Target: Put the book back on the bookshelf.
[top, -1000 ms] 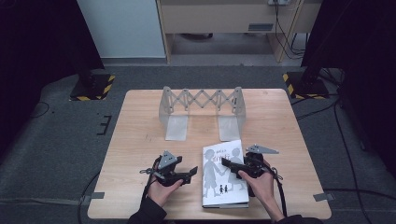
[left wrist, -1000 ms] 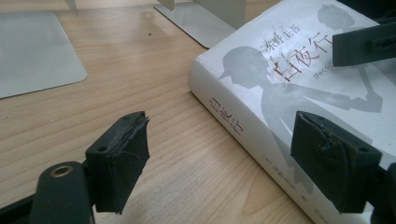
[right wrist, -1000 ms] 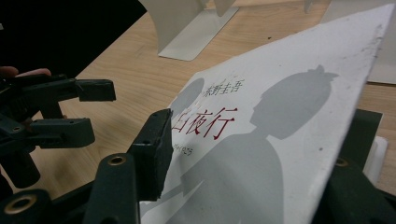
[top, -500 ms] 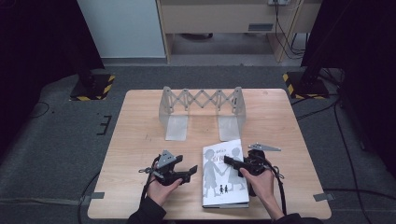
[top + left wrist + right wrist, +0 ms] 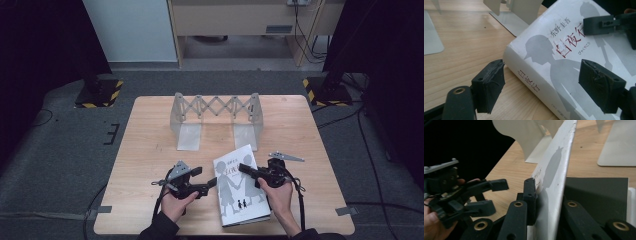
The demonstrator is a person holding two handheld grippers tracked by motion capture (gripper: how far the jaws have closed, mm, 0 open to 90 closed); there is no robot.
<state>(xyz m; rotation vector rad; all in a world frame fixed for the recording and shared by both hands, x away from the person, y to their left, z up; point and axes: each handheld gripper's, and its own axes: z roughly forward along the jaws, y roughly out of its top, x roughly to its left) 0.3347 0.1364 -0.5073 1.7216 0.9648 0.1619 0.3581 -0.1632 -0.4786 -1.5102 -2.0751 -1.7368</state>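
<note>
Wooden table (image 5: pixel 150 150): metal expanding book rack (image 5: pixel 215 117) at far middle. White book (image 5: pixel 235 195) lies flat at near edge, right of centre. Right gripper (image 5: pixel 248 171) over book; jaws have just been closing and now pinch lifted front cover (image 5: pixel 554 185). Left gripper (image 5: pixel 212 183) just left of book's spine, jaws apart, gripping nothing.

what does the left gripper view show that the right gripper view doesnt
Left gripper view: the book's front cover with grey silhouettes, its printed title and its spine, framed by the left gripper's open jaws.

Right gripper view: the right gripper, whose jaws have just been closing, shut on the front cover lifted edge-on, with the dark endpaper beneath.

Both: the wooden table, the metal book rack's plates, and the other gripper farther off.
</note>
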